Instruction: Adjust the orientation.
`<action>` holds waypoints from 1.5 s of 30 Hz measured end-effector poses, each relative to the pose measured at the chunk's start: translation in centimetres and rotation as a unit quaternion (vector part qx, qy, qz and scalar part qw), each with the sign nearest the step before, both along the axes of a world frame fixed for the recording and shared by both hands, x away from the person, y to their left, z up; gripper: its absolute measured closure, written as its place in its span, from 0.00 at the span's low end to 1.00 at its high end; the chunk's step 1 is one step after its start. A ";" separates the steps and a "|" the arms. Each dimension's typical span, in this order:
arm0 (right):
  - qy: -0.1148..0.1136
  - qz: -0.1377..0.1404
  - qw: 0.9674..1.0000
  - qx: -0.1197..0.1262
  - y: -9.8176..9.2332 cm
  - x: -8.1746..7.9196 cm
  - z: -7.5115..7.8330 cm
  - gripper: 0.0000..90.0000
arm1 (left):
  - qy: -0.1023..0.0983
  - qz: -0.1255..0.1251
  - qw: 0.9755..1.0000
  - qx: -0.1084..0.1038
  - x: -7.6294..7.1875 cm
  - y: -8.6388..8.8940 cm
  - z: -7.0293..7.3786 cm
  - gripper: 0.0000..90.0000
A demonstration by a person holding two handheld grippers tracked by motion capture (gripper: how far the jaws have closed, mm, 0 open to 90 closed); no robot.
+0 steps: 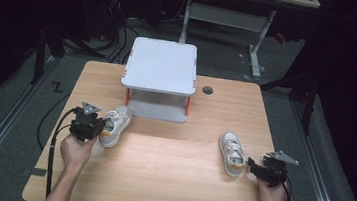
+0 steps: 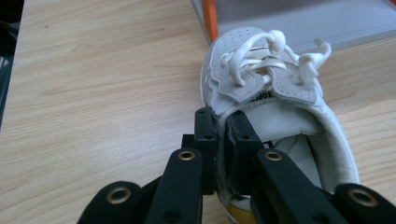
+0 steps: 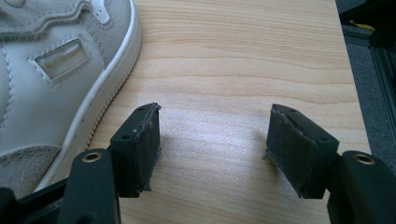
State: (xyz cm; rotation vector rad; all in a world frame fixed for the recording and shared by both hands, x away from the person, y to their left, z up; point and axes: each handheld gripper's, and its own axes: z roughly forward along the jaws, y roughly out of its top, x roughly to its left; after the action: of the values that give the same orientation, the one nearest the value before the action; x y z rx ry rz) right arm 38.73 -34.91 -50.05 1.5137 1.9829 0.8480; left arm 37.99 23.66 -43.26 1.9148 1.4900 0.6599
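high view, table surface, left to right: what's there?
Left gripper shut on the collar of a white and grey sneaker → white two-tier shelf rack with orange posts → dark round hole in the wooden tabletop → second white sneaker → right gripper, open.

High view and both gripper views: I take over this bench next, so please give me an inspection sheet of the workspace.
Surface: wooden table, a round hole near its far edge.
Job's things: left shoe by the shelf; right shoe flat on the table.
Clutter: nothing seen beyond the grey shelf with orange posts.
Grippers: left gripper shut on the left shoe's collar; right gripper open, nothing between its jaws, beside the right shoe.
Cables: black cable trails from the left gripper.
Surroundings: dark room, desk frame, floor cables.
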 end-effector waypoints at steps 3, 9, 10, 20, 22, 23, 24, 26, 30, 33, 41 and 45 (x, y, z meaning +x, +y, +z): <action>0.000 0.000 1.000 0.000 0.0 0.0 0.0 0.39 | -0.001 -0.005 1.000 -0.005 -0.2 -0.2 0.1 0.94; 0.000 0.000 1.000 0.000 0.0 0.0 0.0 0.39 | 0.000 -0.018 1.000 -0.008 -0.4 -1.1 0.3 0.94; 0.000 0.000 1.000 0.000 0.0 0.0 0.0 0.39 | 0.001 -0.021 1.000 -0.007 -0.4 -1.3 0.4 0.94; 0.000 0.000 1.000 0.000 0.0 0.0 0.0 0.38 | 0.000 -0.041 0.999 -0.008 -0.5 -4.0 1.0 0.93; 0.000 0.000 1.000 0.000 0.0 0.0 0.0 0.38 | 0.002 -0.048 0.999 -0.005 -0.4 -4.7 1.0 0.93; 0.000 0.001 1.000 -0.001 0.0 0.0 0.0 0.38 | 0.002 -0.049 0.999 -0.004 -0.4 -5.0 1.1 0.93; 0.000 0.000 1.000 0.000 0.0 0.0 0.0 0.38 | 0.002 -0.051 0.999 -0.005 -0.4 -5.4 1.1 0.93; 0.001 0.000 1.000 0.000 0.0 0.0 0.0 0.38 | 0.002 -0.054 0.999 -0.006 -0.3 -6.0 1.0 0.93; 0.001 0.001 1.000 0.000 0.0 0.0 0.0 0.38 | 0.006 -0.064 0.998 -0.007 -0.1 -7.2 0.8 0.93; 0.000 0.002 1.000 -0.001 0.0 0.0 0.0 0.38 | 0.009 -0.070 0.997 -0.006 0.0 -8.0 0.7 0.93; 0.001 0.002 1.000 0.000 0.0 0.0 0.0 0.38 | 0.019 -0.089 0.995 -0.030 0.1 -11.2 0.6 0.93; 0.000 0.002 1.000 -0.001 0.0 0.0 0.0 0.37 | 0.021 -0.100 0.995 -0.020 0.5 -13.1 0.7 0.93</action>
State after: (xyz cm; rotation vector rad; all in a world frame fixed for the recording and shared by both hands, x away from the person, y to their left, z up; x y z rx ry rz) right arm 38.70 -34.90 -50.05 1.5093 1.9874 0.8470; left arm 38.45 10.59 -42.52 2.0252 1.3051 0.4989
